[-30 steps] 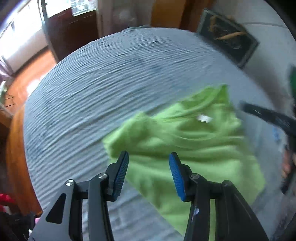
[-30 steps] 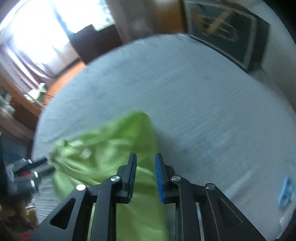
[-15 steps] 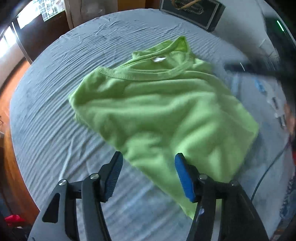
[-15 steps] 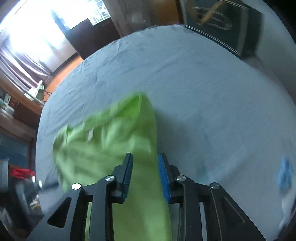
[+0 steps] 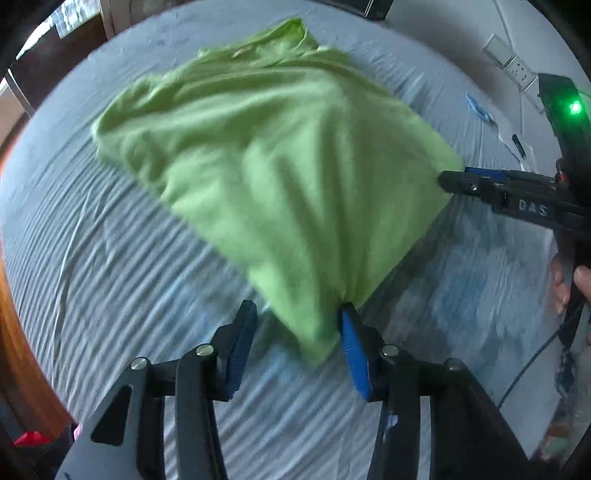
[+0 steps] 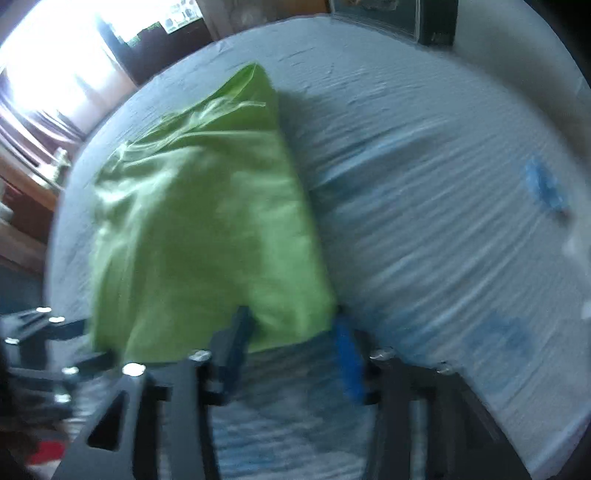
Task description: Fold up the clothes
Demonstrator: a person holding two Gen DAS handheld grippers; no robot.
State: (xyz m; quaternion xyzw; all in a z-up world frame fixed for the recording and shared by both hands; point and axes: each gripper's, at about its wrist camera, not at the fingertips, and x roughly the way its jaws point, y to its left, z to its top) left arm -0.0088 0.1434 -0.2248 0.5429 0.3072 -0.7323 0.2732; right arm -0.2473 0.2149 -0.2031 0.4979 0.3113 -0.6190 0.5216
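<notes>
The left gripper (image 5: 295, 332) sits low in its own view with its two black fingers spread wide apart. A corner of a lime green shirt (image 5: 280, 158) hangs down into the gap and brushes the blue pad of the right-hand finger (image 5: 352, 354), but the other finger stands clear of the cloth, so nothing is pinched.

The right gripper (image 6: 291, 336) is spread apart too in its own blurred view, with the near edge of the shirt (image 6: 199, 229) lying between and just in front of its fingers. Seen from the left camera, this same gripper (image 5: 452, 181) reaches in from the right, its tip touching the shirt's far right corner (whether it pinches the cloth there cannot be told from that angle). A green light (image 5: 574, 108) glows on its body, and part of a person's hand (image 5: 570, 284) shows at the right edge, wrapped around the handle.

The shirt spreads across the middle of a bed covered with a grey ribbed sheet (image 5: 110, 280). Its collar end (image 5: 291, 31) lies flat towards the far side, while the near part is lifted off the sheet and bunches into a loose peak between the two grippers.

A small blue object (image 6: 545, 188) rests on the sheet well to the right of the shirt, too blurred to identify.
</notes>
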